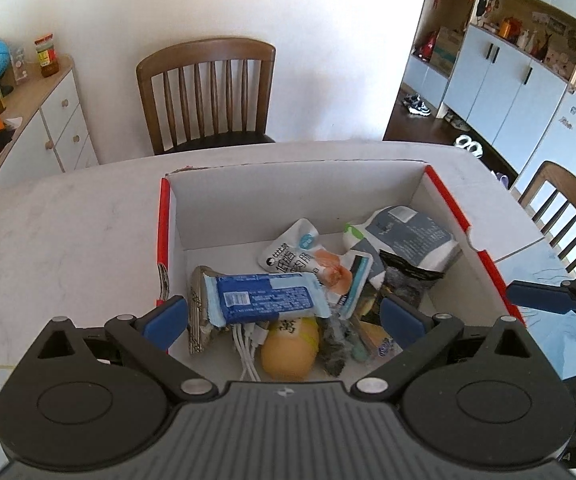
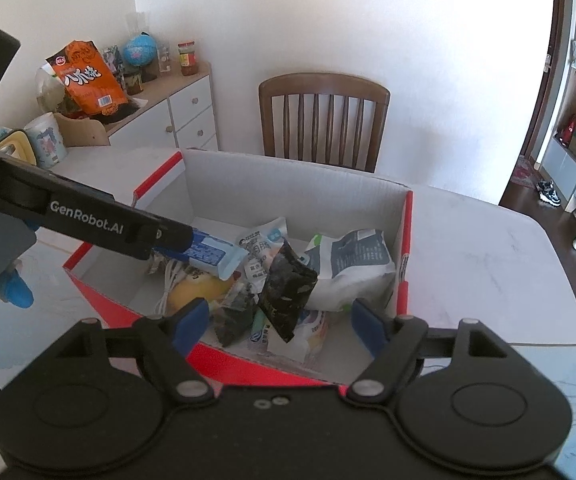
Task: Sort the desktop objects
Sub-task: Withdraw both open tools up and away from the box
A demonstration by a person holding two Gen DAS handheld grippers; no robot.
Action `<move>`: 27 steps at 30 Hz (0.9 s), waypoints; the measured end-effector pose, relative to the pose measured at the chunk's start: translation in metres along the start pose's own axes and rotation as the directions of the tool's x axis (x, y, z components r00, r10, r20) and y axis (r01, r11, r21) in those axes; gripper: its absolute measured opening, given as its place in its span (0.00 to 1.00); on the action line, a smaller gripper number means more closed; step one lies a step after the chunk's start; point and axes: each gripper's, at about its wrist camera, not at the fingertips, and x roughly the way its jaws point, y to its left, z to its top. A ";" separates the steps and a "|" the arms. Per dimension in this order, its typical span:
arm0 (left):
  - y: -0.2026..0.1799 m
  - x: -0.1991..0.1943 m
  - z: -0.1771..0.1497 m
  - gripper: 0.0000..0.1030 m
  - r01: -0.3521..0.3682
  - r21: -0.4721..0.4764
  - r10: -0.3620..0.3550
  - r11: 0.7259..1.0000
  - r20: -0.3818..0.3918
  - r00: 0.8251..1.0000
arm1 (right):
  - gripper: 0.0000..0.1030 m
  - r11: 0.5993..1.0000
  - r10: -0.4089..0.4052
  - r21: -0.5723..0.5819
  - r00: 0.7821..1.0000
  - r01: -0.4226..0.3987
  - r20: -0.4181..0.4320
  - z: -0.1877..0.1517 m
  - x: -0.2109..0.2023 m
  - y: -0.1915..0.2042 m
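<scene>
Both the left gripper (image 1: 284, 318) and right gripper (image 2: 280, 318) hang with jaws released and empty over the box (image 1: 288, 184) mid-desk (image 1: 68, 232), the blue bar (image 1: 264, 298) at its 9 o'clock side, black packet (image 2: 288, 288) centre.

Left gripper (image 1: 284, 316) poised over an open cardboard box (image 1: 288, 184) on the pale tabletop (image 1: 68, 232).
Jaws spread wide, nothing between the blue pads (image 1: 166, 317). Inside the box: a blue-and-white wrapped bar (image 1: 264, 298) lying over a yellow rounded item (image 1: 289, 350) and white cable (image 1: 248, 346), a dark packet (image 1: 405, 282), a grey-and-white pouch (image 1: 411, 236) (far right corner). A wooden chair (image 1: 208, 92) stands behind.
</scene>
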 end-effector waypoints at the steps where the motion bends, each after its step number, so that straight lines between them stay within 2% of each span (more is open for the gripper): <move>1: 0.000 -0.002 -0.002 1.00 0.000 0.001 0.000 1.000 0.003 1.000 | 0.76 1.000 0.001 0.002 1.000 -0.001 0.003 -0.001 -0.002 0.000; 11: -0.007 -0.022 -0.019 1.00 -0.039 0.055 0.036 0.998 0.054 0.998 | 0.77 1.000 -0.010 0.015 0.998 0.009 0.054 -0.007 -0.023 0.000; 17: -0.007 -0.035 -0.029 1.00 -0.017 0.046 0.014 0.999 0.076 0.997 | 0.77 1.000 -0.007 0.019 0.997 0.005 0.073 -0.010 -0.030 0.002; 23: -0.011 -0.048 -0.039 1.00 -0.042 0.063 0.034 0.997 0.117 0.992 | 0.77 1.000 0.003 0.012 0.997 -0.004 0.081 -0.013 -0.034 0.007; 27: -0.012 -0.056 -0.046 1.00 -0.027 0.064 0.019 0.998 0.130 0.991 | 0.77 1.000 0.010 0.015 0.996 -0.012 0.089 -0.017 -0.038 0.008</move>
